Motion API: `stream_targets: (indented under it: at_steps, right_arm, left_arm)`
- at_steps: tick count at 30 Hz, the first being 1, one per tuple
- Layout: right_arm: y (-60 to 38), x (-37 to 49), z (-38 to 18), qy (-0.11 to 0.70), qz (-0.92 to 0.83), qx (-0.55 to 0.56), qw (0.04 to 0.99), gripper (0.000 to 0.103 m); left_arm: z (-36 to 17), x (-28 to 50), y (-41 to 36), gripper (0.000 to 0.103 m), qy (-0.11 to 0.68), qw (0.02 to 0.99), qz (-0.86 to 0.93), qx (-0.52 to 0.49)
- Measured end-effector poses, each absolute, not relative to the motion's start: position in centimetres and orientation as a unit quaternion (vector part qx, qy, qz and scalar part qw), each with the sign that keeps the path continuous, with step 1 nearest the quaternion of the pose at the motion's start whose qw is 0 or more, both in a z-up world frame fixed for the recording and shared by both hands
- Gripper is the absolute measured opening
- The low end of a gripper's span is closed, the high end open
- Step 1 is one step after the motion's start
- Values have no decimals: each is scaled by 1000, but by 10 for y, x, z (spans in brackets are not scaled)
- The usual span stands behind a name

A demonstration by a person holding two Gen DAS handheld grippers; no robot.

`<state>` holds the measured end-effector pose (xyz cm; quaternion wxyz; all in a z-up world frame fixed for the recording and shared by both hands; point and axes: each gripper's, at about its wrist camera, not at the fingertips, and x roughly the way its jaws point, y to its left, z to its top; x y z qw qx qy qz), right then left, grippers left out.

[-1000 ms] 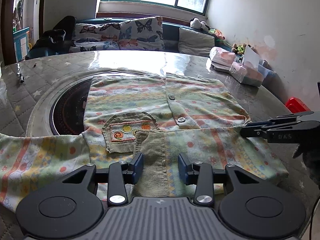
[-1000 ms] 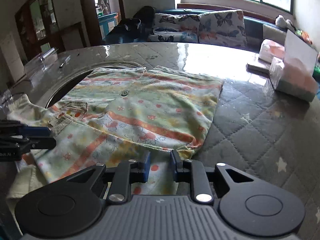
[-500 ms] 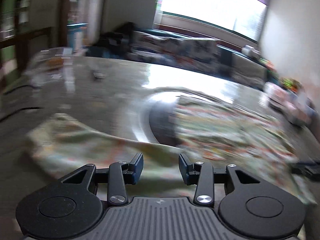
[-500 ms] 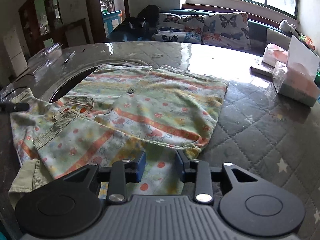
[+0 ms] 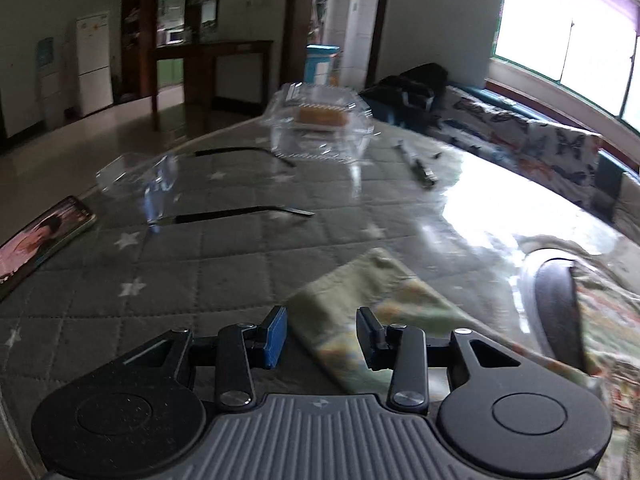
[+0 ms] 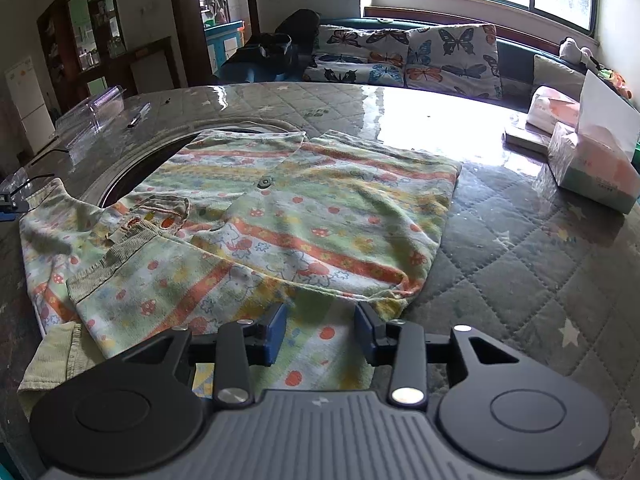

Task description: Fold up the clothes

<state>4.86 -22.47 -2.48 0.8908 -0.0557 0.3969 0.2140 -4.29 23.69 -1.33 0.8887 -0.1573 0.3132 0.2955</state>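
A child's pastel striped cardigan point(image 6: 320, 208) lies flat on the quilted table point(image 6: 520, 280), front up and buttoned. One sleeve is folded across its front, ribbed cuff point(image 6: 108, 264) to the left. The other sleeve point(image 5: 360, 300) stretches out to the side. My left gripper point(image 5: 322, 336) hovers over that sleeve's end, jaws apart, pads not touching the cloth. Its tip also shows as the left gripper point(image 6: 8, 208) at the picture's left edge in the right wrist view. My right gripper point(image 6: 320, 332) sits over the cardigan's near edge; its jaws are opening and the cloth lies loose below them.
Clear plastic boxes point(image 5: 320, 120) and a lit phone point(image 5: 40, 236) lie beyond the sleeve. A dark round inset point(image 5: 556, 308) sits under the cardigan's far side. Tissue packs point(image 6: 592, 168) stand at the right, a sofa with butterfly cushions point(image 6: 400, 56) behind the table.
My left gripper swung leftward from the folded sleeve's cuff to the end of the outstretched sleeve. The right gripper stayed put and its jaws widened off the cloth.
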Motion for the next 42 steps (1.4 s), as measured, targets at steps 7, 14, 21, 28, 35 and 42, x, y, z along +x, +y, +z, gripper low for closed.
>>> stream_targets:
  at_steps: [7,14,21,28,35,42]
  right_arm:
    - [-223,50,-26,398,215,-56,890,41]
    - [-222,50,-25,396,214,-55,891,42]
    - [-224,47,-18,382,210,-49,899,42]
    - [-235,38,-6,359,206,-36,909,41]
    - [-259,25,4,341,184,-17,922,41]
    - [-281,17,9,332,158,3,930,41]
  left_arm:
    - [-20,-39,243,40,315,887,302,-150]
    - [-19,-39,246,11,307,894,277,-169]
    - [16,-47,225,8,270,914,225,-203]
    - [75,-41,142,8,235,949,54,-203]
    - [100,-22,38,8,225,948,-130,-183]
    - [69,-6,-44,11,292,916,-242,-131]
